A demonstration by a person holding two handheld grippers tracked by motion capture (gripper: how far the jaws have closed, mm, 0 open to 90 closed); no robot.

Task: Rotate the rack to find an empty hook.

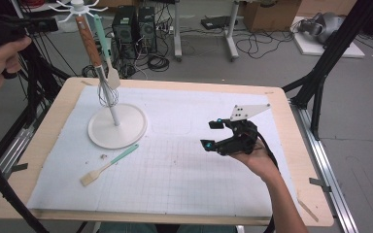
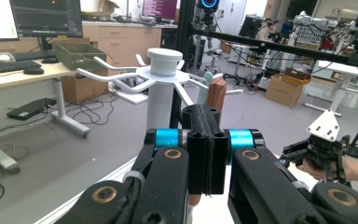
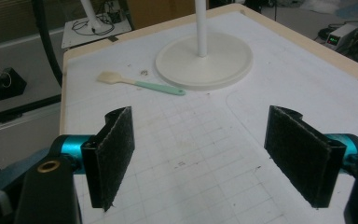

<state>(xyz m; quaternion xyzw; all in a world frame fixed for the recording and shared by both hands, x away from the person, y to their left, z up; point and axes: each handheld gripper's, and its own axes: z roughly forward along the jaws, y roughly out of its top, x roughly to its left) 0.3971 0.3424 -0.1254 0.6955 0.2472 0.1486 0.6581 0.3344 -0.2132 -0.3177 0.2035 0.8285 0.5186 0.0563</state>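
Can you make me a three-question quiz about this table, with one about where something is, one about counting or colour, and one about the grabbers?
1. Where does the loose spatula lie?
A. on the mat in front of the stand's round base
B. on the floor
C. in the right gripper

2. What colour is its handle?
A. red
B. mint green
C. black

3. How do the right gripper's jaws stand?
A. pressed together
B. shut on the whisk
C. wide apart, nothing between them

Answers: 1 A, it rests flat on the white mat. 2 B, green handle, pale blade. 3 C, bare mat shows between the pads.

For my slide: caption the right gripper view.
Open right gripper faces a brush beside the stand's round base.
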